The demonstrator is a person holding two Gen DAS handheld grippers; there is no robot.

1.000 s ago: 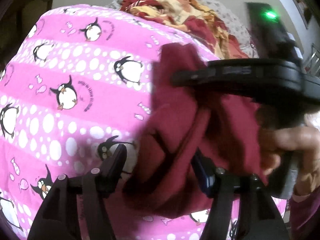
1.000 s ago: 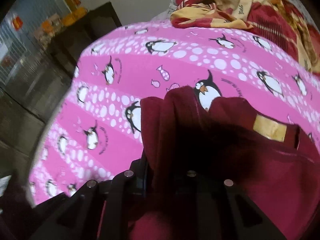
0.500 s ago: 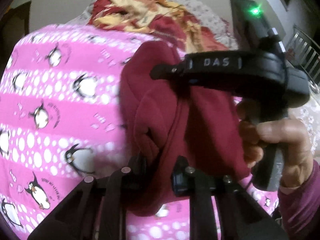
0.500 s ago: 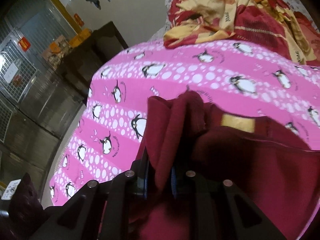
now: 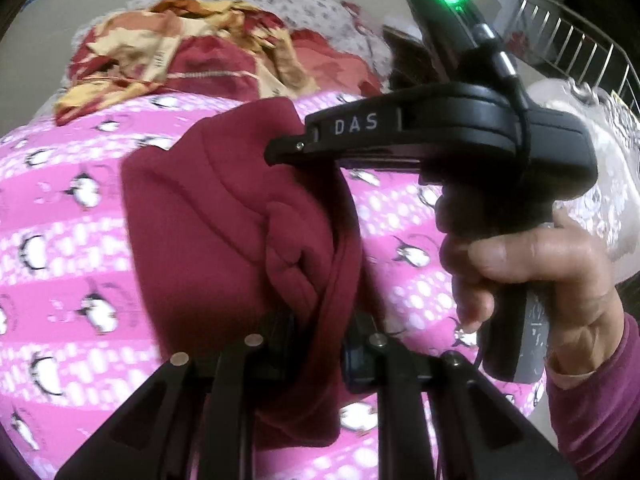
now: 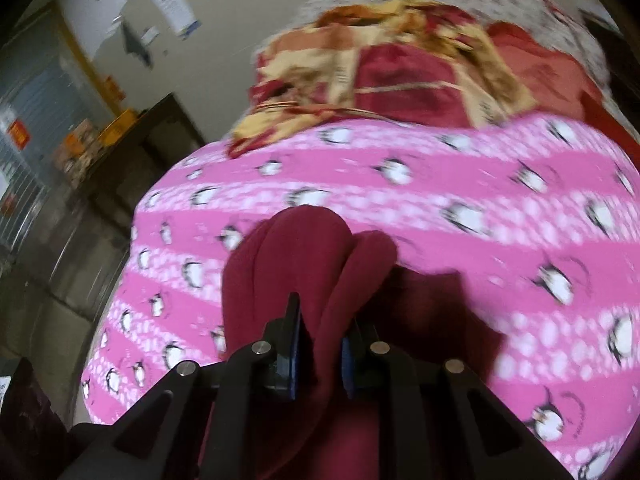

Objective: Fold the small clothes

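The big pink penguin blanket [image 5: 80,248] lies spread out under both of your claws, and it is the flat place where your fold should land. Past the claws, at the far end, sits a bunched red and yellow quilt [image 6: 400,64]. Keep away from it.

The dark red garment [image 5: 208,240] is the thing you are folding. It hangs off both claws, lifted above the blanket, with a thick bunch draped in front of the fingers.

Your left claw [image 5: 316,344] is closed on a fold of the red cloth, which is squeezed tight between its two fingers. Your right claw [image 6: 320,344] is also closed on the cloth, with a ridge of it pinched between the blue pads [image 6: 295,344]. In the left view your right hand [image 5: 532,276] holds that tool just to the right of the left claw, so the two grips are close together.

To do this step well, I think you should keep both claws squeezed and level with each other. Carry the held edge over the rest of the cloth. Lay it down flat, corners matching, before you let go. Move slowly so the bunch does not twist.
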